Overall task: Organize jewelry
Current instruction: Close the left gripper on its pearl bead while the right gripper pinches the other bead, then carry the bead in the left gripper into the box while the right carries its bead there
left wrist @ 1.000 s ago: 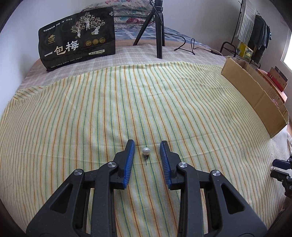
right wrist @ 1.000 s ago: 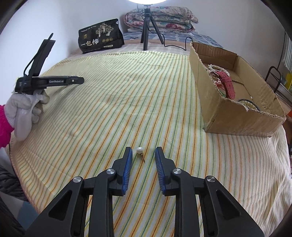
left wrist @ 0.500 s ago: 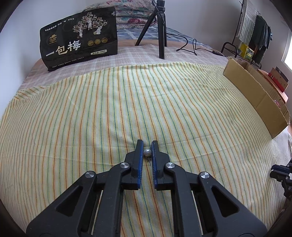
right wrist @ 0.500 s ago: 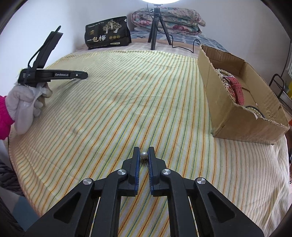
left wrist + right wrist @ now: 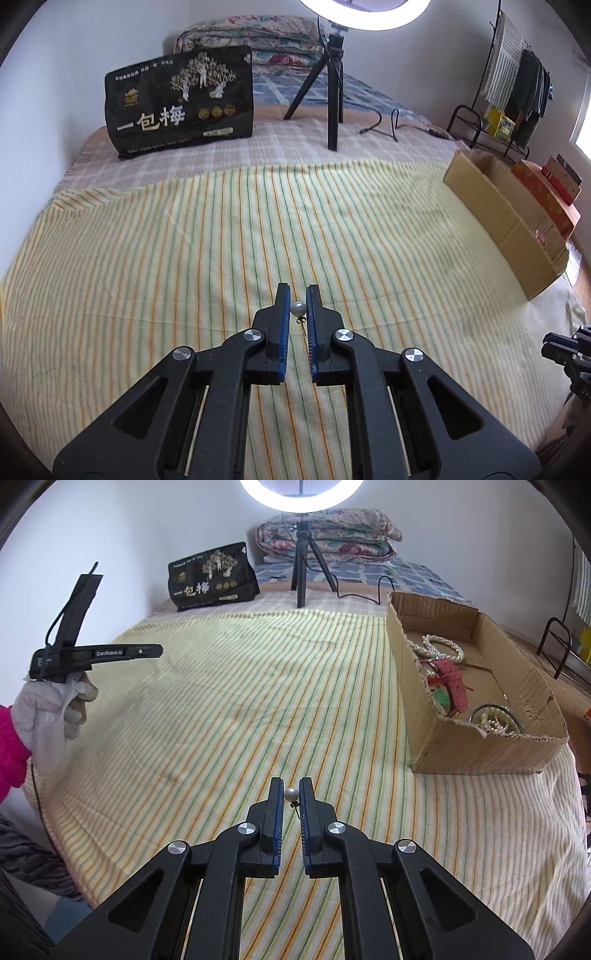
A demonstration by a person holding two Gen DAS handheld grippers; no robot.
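The striped bedspread [image 5: 229, 716] fills most of both views, a wide bare stretch running from the lower edge up to the checked blanket at the top. In the right wrist view the cardboard box [image 5: 476, 753] sits at the right of the frame, its near wall torn along the rim; pearl strands [image 5: 443, 646] and a red watch strap [image 5: 452, 686] lie inside. In the left wrist view the same box hugs the right edge, with open cloth between it and the fingers. A black snack bag [image 5: 181, 107] stands in the upper left, a tripod [image 5: 332, 88] under the ring light at top centre.

The left gripper [image 5: 295, 301] is clenched on a pearl earring [image 5: 297, 307], its blue pads [image 5: 284, 321] touching the bead, the post hanging below. The right gripper [image 5: 290, 794] likewise grasps a second pearl earring [image 5: 290, 794] near its tips. A white-gloved hand [image 5: 51, 709] holds the left tool at the left edge of the right wrist view.

A second ago both pairs of fingers stood wide around earrings lying on the cloth; now both are closed and lifted, the views tilted upward.
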